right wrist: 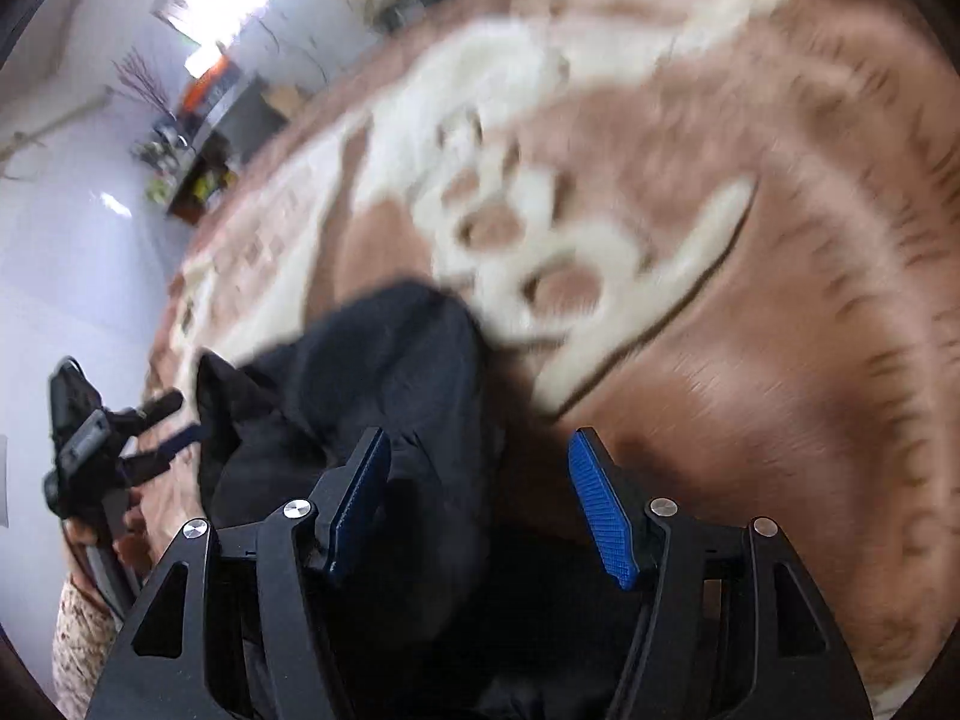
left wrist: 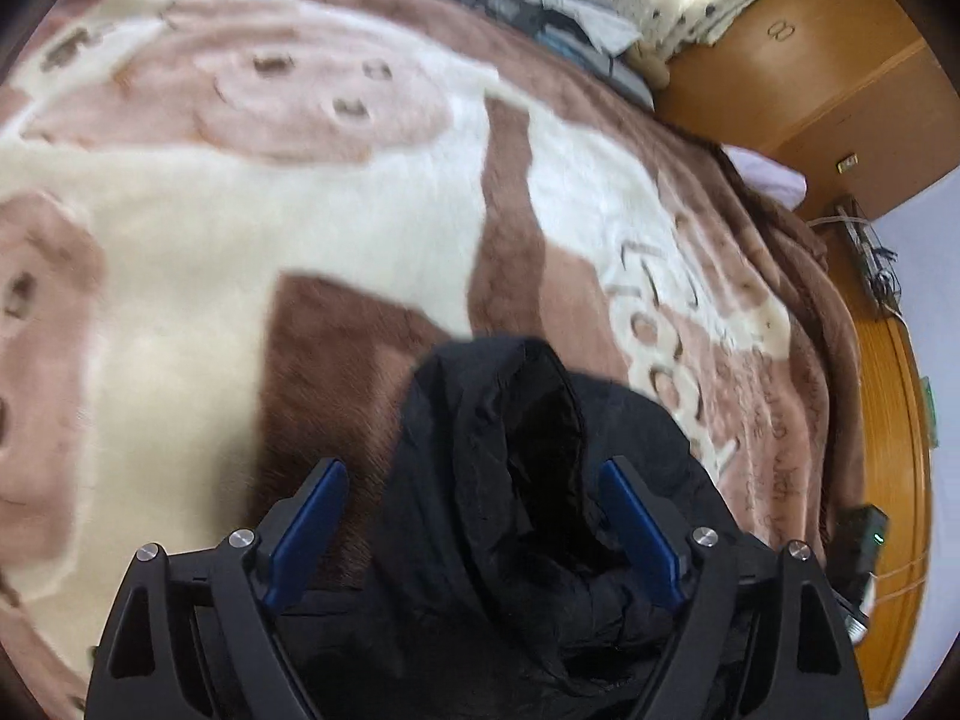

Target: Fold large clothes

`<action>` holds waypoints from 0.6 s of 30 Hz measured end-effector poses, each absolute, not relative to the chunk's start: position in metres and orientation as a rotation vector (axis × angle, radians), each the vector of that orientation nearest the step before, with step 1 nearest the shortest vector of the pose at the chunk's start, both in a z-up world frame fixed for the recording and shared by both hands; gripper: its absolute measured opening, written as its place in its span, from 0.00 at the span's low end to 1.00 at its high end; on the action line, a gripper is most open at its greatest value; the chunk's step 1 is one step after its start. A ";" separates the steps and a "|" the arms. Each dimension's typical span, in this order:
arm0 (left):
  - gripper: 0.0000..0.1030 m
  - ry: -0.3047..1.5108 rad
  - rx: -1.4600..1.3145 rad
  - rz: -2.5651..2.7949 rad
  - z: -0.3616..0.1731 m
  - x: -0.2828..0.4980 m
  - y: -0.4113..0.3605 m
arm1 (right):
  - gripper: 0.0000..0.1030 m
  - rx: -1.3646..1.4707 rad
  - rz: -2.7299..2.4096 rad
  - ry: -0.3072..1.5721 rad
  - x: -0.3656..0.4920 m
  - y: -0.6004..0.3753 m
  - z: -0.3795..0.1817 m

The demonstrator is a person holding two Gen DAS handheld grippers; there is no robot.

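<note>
While both tongs stand open and grip nothing, a crumpled black jacket (left wrist: 516,516) lies on a brown-and-cream blanket (left wrist: 240,228), bunched between the left tongs' (left wrist: 474,474) blue pads and under the right tongs (right wrist: 480,450), toward their left pad.

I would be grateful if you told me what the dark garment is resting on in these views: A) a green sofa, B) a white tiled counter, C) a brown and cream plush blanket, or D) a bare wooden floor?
C: the black garment lies bunched on a brown and cream plush blanket, with the open left tool and open right tool just above it.
</note>
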State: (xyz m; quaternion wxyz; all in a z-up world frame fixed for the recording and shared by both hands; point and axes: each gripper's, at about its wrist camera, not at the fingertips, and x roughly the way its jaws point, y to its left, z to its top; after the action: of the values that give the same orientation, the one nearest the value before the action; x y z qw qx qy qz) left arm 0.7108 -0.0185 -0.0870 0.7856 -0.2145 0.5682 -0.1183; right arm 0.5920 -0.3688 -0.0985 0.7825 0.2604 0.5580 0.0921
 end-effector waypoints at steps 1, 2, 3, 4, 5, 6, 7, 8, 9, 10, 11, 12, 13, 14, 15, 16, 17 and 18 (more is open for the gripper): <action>0.74 1.238 -0.476 -0.267 -0.092 0.710 -0.021 | 0.60 0.597 0.226 1.216 0.594 -0.364 -0.105; 0.55 1.259 -0.475 -0.273 -0.097 0.709 -0.025 | 0.50 0.631 0.267 1.222 0.594 -0.359 -0.108; 0.33 1.265 -0.464 -0.256 -0.098 0.707 -0.026 | 0.28 0.638 0.293 1.215 0.593 -0.353 -0.108; 0.28 1.260 -0.440 -0.249 -0.097 0.704 -0.028 | 0.21 0.628 0.304 1.205 0.591 -0.349 -0.104; 0.21 1.245 -0.406 -0.247 -0.093 0.701 -0.030 | 0.15 0.613 0.312 1.191 0.589 -0.345 -0.099; 0.14 1.234 -0.392 -0.245 -0.090 0.697 -0.030 | 0.08 0.573 0.320 1.177 0.584 -0.338 -0.091; 0.12 1.226 -0.390 -0.253 -0.086 0.693 -0.029 | 0.08 0.528 0.316 1.171 0.580 -0.334 -0.085; 0.10 1.212 -0.388 -0.259 -0.079 0.687 -0.028 | 0.06 0.472 0.306 1.151 0.576 -0.328 -0.077; 0.09 1.202 -0.384 -0.261 -0.072 0.682 -0.027 | 0.06 0.426 0.307 1.135 0.575 -0.322 -0.069; 0.09 1.192 -0.377 -0.270 -0.066 0.676 -0.025 | 0.06 0.374 0.316 1.104 0.566 -0.315 -0.058; 0.08 1.171 -0.359 -0.279 -0.056 0.667 -0.025 | 0.05 0.326 0.320 1.075 0.559 -0.309 -0.047; 0.08 1.158 -0.348 -0.285 -0.049 0.661 -0.022 | 0.05 0.274 0.326 1.044 0.550 -0.303 -0.035; 0.08 1.147 -0.333 -0.292 -0.041 0.652 -0.020 | 0.05 0.243 0.330 1.017 0.544 -0.297 -0.028; 0.08 1.138 -0.333 -0.301 -0.034 0.642 -0.017 | 0.05 0.191 0.330 0.983 0.535 -0.290 -0.017; 0.08 1.131 -0.340 -0.308 -0.029 0.635 -0.013 | 0.05 0.151 0.335 0.956 0.527 -0.286 -0.009; 0.08 1.126 -0.346 -0.315 -0.024 0.624 -0.009 | 0.05 0.101 0.332 0.927 0.516 -0.281 0.000; 0.08 1.126 -0.359 -0.325 -0.020 0.613 -0.003 | 0.05 0.049 0.328 0.902 0.504 -0.276 0.008; 0.08 1.123 -0.377 -0.334 -0.017 0.605 0.001 | 0.05 0.026 0.332 0.886 0.497 -0.274 0.013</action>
State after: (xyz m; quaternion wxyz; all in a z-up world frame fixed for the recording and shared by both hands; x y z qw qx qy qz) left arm 0.6049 0.0009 -0.0172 0.8166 -0.1770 0.5266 -0.1567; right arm 0.4966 -0.2738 0.0133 0.8900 0.0126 0.4267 0.1600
